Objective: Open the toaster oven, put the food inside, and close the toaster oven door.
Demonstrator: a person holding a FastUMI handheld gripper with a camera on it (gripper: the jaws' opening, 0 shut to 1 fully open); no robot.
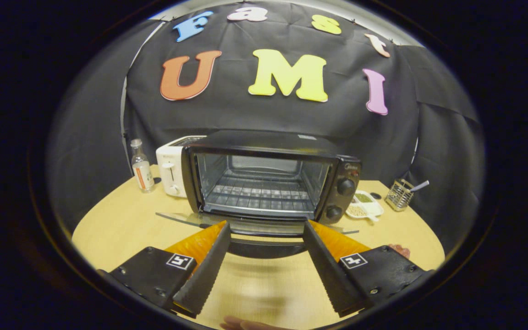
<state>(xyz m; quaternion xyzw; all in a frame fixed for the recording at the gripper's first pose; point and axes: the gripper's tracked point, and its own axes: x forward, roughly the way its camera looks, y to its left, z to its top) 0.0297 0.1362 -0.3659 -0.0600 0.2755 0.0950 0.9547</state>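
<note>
The gripper (266,225) is hanging with its two fingers spread wide apart, released and grasping nothing, in the lower middle of the frame. Its fingertips are sitting just at the near edge of the glass door (255,225) of the toaster oven (271,176), which is lying folded down flat toward the camera, with the door's dark handle (266,247) showing between the fingers. The oven is standing open in the middle of the frame on the wooden table (117,224), its wire rack (259,192) lying bare inside and two knobs (345,187) sitting on its right-hand panel.

A white toaster (171,172) is standing touching the oven's left side, and a small clear bottle (141,167) is standing just beside that, toward the left of the frame. To the right of the oven a white divided dish (365,207) is holding green and pale grains, and a wire mesh holder (399,195) with a utensil in it is standing further right. Something reddish (400,250) is lying on the table behind the right finger's mount; what it is I cannot tell. Fingertips of a hand (245,324) are showing at the bottom edge of the frame
</note>
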